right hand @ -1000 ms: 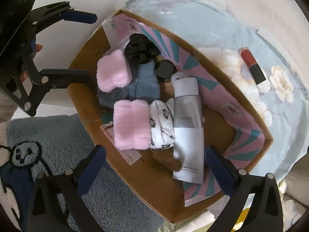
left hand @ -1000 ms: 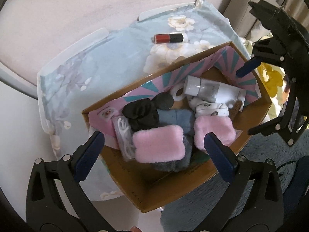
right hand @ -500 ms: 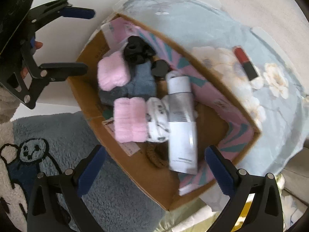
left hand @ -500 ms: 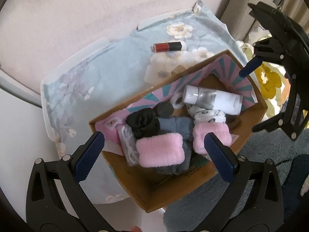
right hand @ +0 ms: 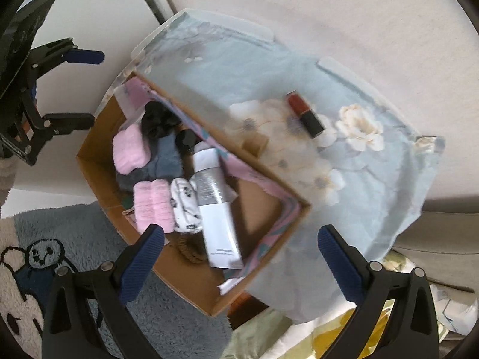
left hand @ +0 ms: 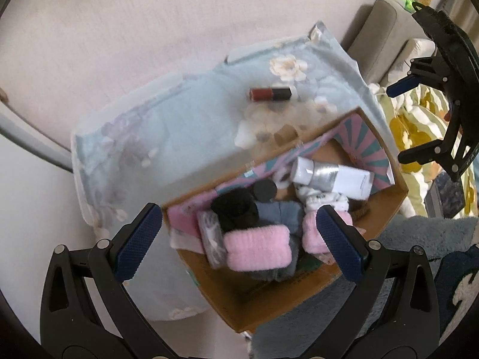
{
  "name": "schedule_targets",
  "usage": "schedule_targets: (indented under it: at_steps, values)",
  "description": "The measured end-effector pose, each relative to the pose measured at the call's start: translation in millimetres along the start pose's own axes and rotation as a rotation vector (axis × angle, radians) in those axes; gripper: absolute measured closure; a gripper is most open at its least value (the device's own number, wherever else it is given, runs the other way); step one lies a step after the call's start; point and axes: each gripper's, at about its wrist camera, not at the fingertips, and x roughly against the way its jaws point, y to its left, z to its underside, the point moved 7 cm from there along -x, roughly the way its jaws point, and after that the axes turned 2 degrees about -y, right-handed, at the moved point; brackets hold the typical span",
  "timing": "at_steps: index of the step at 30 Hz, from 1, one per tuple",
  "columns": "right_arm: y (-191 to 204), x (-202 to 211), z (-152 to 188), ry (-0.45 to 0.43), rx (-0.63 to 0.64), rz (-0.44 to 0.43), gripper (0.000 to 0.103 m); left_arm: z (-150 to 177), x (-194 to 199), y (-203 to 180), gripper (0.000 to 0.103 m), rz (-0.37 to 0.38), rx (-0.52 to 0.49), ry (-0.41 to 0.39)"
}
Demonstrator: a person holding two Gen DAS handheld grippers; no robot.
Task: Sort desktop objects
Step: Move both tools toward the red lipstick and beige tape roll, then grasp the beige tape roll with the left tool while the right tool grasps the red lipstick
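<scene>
A cardboard box (left hand: 245,305) (right hand: 98,137) holds pink fluffy bands (left hand: 257,246) (right hand: 152,209), a black scrunchie (left hand: 235,212), a white and silver tube (left hand: 332,176) (right hand: 214,197), a patterned white cloth (right hand: 184,206) and a black round lid (right hand: 187,140). A red and black lipstick (left hand: 270,93) (right hand: 305,114) lies on the floral cloth (left hand: 167,119) (right hand: 374,185) beyond the box. My left gripper (left hand: 239,242) is open and empty above the box's near end. My right gripper (right hand: 242,251) is open and empty above the box's other end.
The box overhangs a small table draped in the pale blue floral cloth. A grey-blue fluffy rug (right hand: 74,233) with a bear picture lies below. A sofa arm (left hand: 377,39) and yellow patterned fabric (left hand: 410,125) are to the right. The pale floor (left hand: 119,30) surrounds the table.
Both grippers have drawn back and up from the box, so the box looks smaller and more of the table and lipstick shows. Both stay open and empty.
</scene>
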Motion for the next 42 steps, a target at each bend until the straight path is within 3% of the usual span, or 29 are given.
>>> schedule_targets:
  at_steps: [4,6,10,15,18,22,25,28,36,38,42]
  values:
    - [-17,11,-6,-0.028,-0.005,0.045,0.001,-30,14,3,0.000,-0.012,-0.055,-0.045]
    - [-31,17,-12,-0.061,0.007,0.093,0.001,-47,17,2,0.000,-0.011,-0.088,-0.051]
    - [-56,19,-20,-0.081,0.005,0.105,0.001,-86,11,-14,0.000,0.007,-0.193,-0.034]
    - [-86,2,-30,-0.055,0.001,0.082,0.001,-110,-39,-43,0.000,0.074,-0.286,0.118]
    - [-98,-18,-34,-0.036,-0.002,0.042,0.001,-113,-86,-53,0.001,0.104,-0.294,0.248]
    - [-113,-57,-42,-0.022,0.034,-0.002,0.002,-100,-155,-57,0.003,0.135,-0.236,0.434]
    - [-120,-84,-49,-0.022,0.059,-0.034,0.013,-89,-191,-51,0.007,0.123,-0.145,0.538]
    - [-124,-102,-59,-0.056,0.103,-0.063,0.015,-79,-209,-50,0.008,0.160,-0.042,0.602]
    - [-115,-128,-85,-0.138,0.205,-0.134,0.019,-56,-225,-51,0.009,0.136,0.078,0.673]
    - [-113,-135,-89,-0.146,0.223,-0.137,0.030,-50,-228,-52,0.013,0.133,0.117,0.677]
    - [-109,-147,-92,-0.153,0.255,-0.130,0.039,-42,-231,-53,0.025,0.122,0.167,0.679]
